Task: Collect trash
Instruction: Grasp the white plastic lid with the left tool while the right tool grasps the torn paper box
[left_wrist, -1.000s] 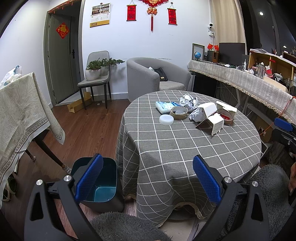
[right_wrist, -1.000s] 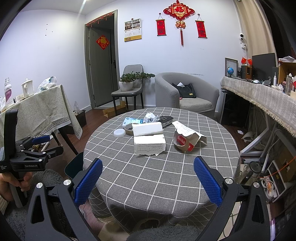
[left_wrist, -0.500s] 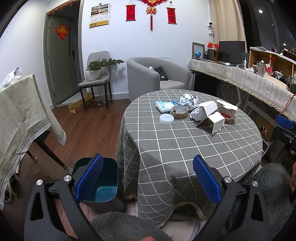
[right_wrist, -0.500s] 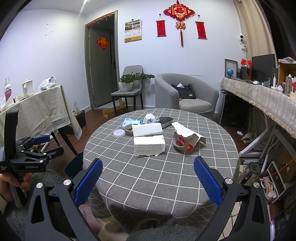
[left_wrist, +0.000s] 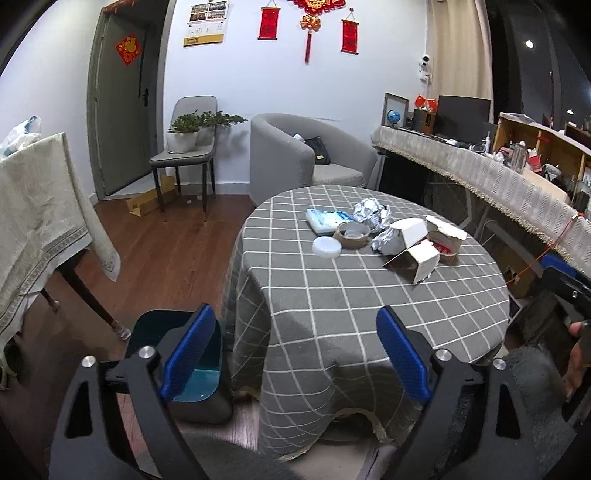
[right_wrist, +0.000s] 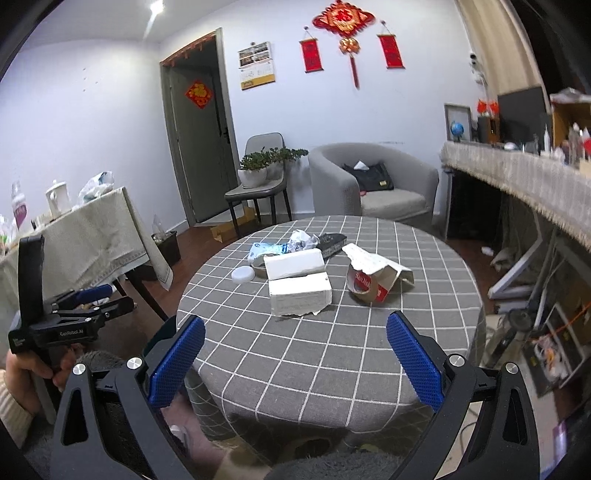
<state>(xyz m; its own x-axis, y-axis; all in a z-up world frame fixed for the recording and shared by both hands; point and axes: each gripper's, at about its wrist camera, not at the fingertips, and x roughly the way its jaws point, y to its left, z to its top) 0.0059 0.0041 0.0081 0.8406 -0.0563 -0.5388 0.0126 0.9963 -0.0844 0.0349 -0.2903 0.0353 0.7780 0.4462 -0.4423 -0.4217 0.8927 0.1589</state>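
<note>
The left gripper (left_wrist: 291, 354) fills the bottom of its frame, its jaws spread wide and empty, pointing at the near edge of the round bench (left_wrist: 369, 295). The right gripper (right_wrist: 295, 362) sits low in its frame too, jaws wide apart with nothing between them. The trash lies at frame centre on the checked cloth: a white box (right_wrist: 299, 291), a torn carton (right_wrist: 373, 277), crumpled foil (left_wrist: 371, 214) and a white lid (left_wrist: 326, 246). A dark bin (left_wrist: 192, 369) stands on the wooden floor at lower left, just beside the bench. A grey armchair (left_wrist: 295, 155) backs the far wall.
</note>
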